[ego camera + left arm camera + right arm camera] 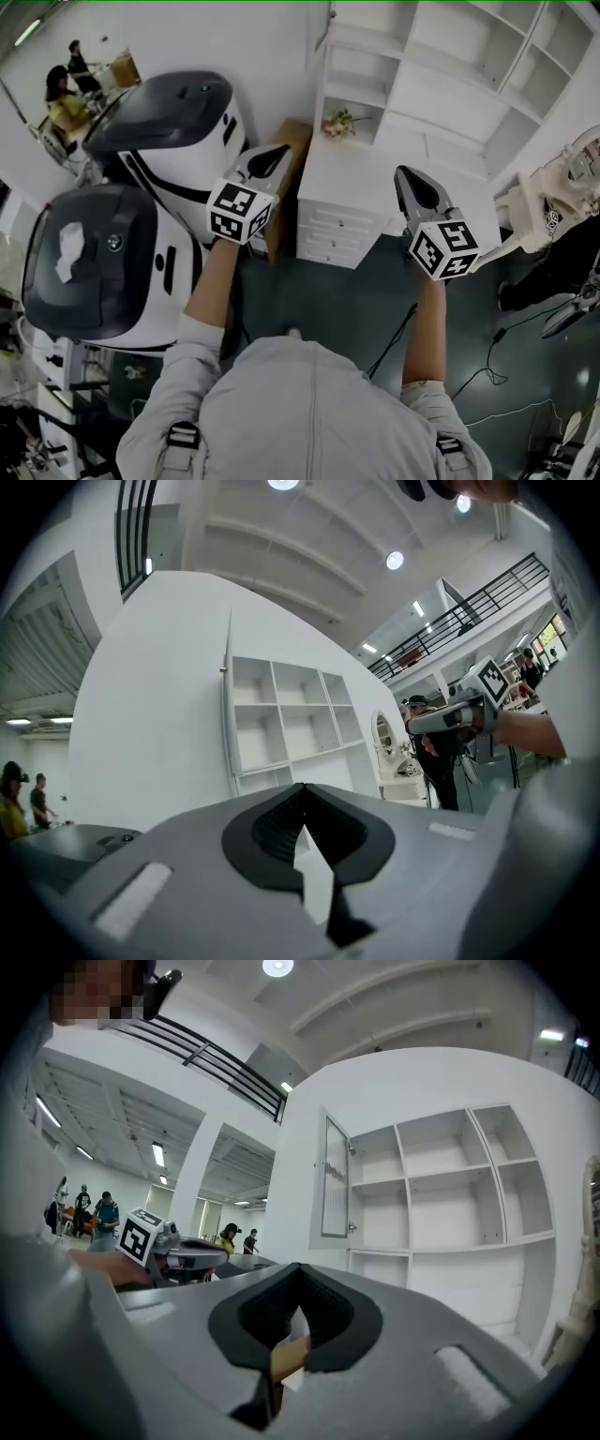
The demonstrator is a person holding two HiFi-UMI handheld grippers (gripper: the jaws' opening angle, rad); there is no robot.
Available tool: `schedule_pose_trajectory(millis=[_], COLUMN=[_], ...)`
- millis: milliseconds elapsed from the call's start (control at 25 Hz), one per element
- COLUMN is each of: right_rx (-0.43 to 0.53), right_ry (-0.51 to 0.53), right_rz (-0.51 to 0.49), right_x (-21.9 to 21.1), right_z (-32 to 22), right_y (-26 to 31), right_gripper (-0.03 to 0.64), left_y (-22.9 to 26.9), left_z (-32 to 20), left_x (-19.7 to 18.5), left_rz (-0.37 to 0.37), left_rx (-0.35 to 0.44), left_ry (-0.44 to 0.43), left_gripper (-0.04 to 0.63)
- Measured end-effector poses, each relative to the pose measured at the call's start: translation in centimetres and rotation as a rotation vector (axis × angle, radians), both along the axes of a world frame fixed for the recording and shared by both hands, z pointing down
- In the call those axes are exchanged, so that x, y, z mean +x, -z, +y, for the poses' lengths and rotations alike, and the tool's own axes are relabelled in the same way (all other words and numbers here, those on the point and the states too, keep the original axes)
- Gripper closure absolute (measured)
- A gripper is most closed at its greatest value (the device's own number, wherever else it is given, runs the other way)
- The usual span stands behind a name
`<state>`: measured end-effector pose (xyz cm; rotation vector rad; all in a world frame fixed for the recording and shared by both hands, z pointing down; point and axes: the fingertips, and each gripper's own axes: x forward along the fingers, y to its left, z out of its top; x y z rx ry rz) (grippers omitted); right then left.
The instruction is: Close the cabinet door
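Observation:
The white shelf cabinet (441, 66) stands against the wall ahead, above a white drawer desk (333, 230). Its narrow door (322, 28) stands swung open at the cabinet's left side; it shows edge-on in the left gripper view (228, 705) and as a glazed panel in the right gripper view (335, 1177). Both grippers are held level in front of the cabinet, well short of it. My left gripper (272, 155) (302, 789) is shut and empty. My right gripper (405, 176) (298, 1269) also has its jaws together with nothing in them.
Two big white-and-black machines (178, 122) (94, 262) crowd the left. A wooden box (286, 178) stands between them and the desk. Flowers (339, 122) sit on the desk. Cables (394, 342) trail over the dark floor. A white vanity (553, 197) and a person (427, 752) are at the right.

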<state>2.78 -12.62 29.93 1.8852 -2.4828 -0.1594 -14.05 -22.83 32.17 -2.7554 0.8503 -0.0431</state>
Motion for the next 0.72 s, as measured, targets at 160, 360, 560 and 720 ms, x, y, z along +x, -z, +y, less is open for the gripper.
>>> schedule_pose_trajectory(millis=[160, 360, 560, 720], right_rx=[0.006, -0.003, -0.022, -0.01], right_ry=[-0.016, -0.033, -0.028, -0.026], right_rz=[-0.009, -0.045, -0.049, -0.063], right_x=[0.5, 0.9, 2.0, 3.1], right_z=[-3.6, -6.1, -7.6, -9.1], right_y=[0.5, 0.1, 0.1, 0.2], right_gripper=[0.615, 0.615, 0.615, 0.615], left_y=[0.4, 0.8, 2.4, 3.0], left_z=[-3.9, -7.7, -10.7, -12.5], left_x=[0.4, 1.3, 2.5, 3.7], left_rz=[0.014, 0.008, 0.062, 0.089], left_rx=[-0.003, -0.01, -0.035, -0.058], left_ry=[0.0, 0.006, 0.015, 0.0], left_gripper=[0.577, 0.535, 0.491, 0.457])
